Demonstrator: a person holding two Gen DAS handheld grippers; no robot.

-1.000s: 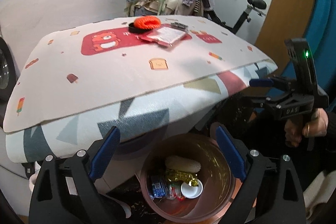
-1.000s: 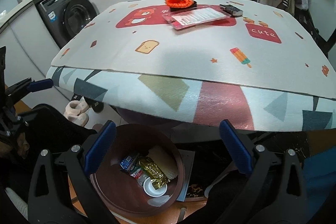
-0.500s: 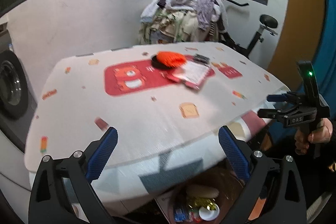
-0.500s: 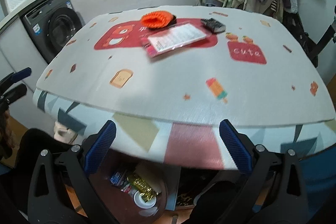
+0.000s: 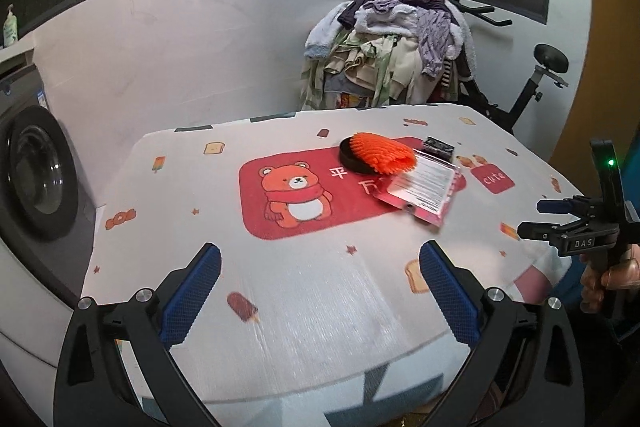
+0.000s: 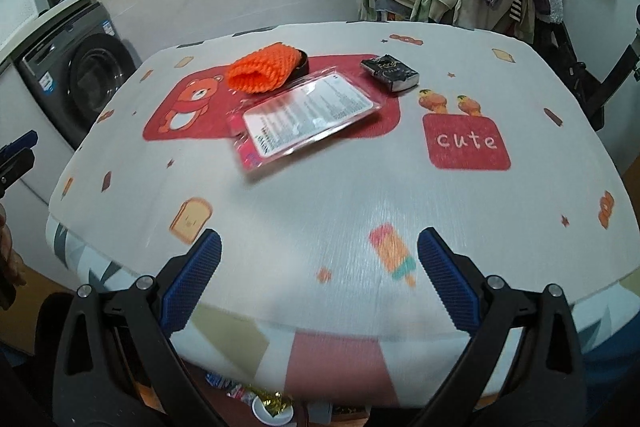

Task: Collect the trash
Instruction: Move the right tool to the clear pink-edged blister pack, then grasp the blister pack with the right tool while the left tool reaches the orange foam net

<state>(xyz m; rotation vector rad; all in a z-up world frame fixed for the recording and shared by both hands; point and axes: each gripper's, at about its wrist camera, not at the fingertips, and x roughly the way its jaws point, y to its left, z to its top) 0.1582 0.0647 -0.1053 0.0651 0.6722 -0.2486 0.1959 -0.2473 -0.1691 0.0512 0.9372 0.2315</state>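
In the left wrist view, the left gripper, jaws opening and empty, should approach the pink blister pack flat, while the right wrist view shows the right gripper spread empty, the small dark packet probably next.

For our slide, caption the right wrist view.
Open right gripper faces pink packet, orange knit and black box.

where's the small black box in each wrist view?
Left wrist: small black rectangular box, right of centre, behind the pink plastic packet.
Right wrist, upper right of centre, right of the packet.
Shared landmark: orange knitted pouch.
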